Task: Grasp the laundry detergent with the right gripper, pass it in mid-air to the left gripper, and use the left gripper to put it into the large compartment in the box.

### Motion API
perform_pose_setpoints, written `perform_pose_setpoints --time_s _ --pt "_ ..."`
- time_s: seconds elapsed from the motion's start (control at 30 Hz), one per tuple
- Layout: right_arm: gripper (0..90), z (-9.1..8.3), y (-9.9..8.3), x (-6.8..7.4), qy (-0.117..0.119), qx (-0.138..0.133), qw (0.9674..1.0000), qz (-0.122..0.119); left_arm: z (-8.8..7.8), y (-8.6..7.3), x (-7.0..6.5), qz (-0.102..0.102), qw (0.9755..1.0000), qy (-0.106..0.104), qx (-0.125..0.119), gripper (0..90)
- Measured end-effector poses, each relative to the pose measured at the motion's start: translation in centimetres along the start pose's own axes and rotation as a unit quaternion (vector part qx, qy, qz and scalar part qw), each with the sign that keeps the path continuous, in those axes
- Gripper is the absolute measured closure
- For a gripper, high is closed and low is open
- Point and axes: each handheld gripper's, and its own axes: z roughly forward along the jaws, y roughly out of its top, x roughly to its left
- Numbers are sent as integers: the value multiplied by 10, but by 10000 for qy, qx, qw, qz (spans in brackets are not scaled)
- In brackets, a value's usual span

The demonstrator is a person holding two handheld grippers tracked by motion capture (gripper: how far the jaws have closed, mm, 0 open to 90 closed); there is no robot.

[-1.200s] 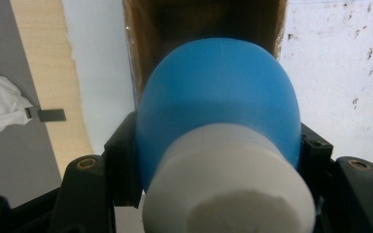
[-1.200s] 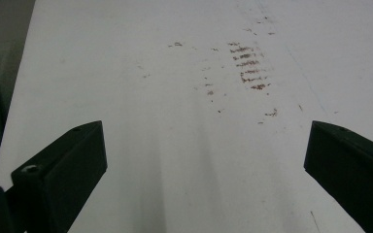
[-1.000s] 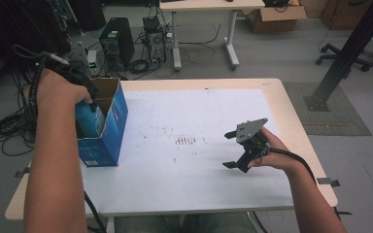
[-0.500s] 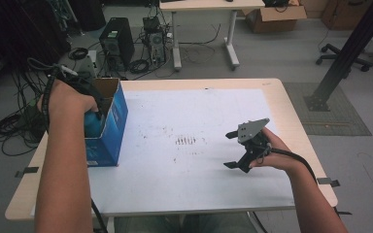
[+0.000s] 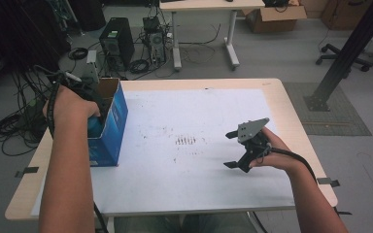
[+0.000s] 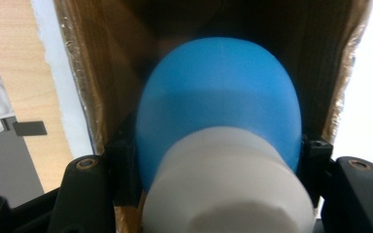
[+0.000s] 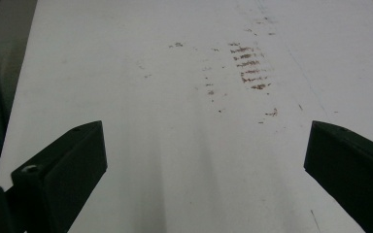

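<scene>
A blue rounded thing with a white base (image 6: 218, 121), like a bulb, sits between the jaws of my left gripper (image 6: 218, 153), which is shut on it. It hangs inside an open cardboard box (image 6: 102, 73). From above, the left hand and left gripper (image 5: 88, 99) reach down into that blue-sided box (image 5: 118, 114) at the table's left, and a patch of the blue thing (image 5: 95, 127) shows under the hand. My right gripper (image 5: 229, 150) rests at the right over the white sheet (image 5: 189, 111). Its jaws stand wide open with nothing between them (image 7: 204, 145).
Brown smudge marks (image 5: 185, 141) lie on the sheet in the middle (image 7: 247, 63). The table's wooden edge (image 5: 291, 121) frames the sheet. On the floor beyond are cables, computer cases (image 5: 112, 41), another table and a black stand (image 5: 342, 53).
The left hand has sunk lower into the box with the blue thing. The right hand and its gripper have kept still.
</scene>
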Motion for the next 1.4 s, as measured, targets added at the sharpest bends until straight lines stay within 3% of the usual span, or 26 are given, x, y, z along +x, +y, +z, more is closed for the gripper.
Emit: perform_pose_setpoints --time_s 0.43,1.4 --pt "16 2 -2 0 13 15 10000 27 15 1 4 26 10000 -47 37 380" --pt "16 2 -2 2 14 0 10000 52 17 -1 6 63 9999 -128 -1 340"
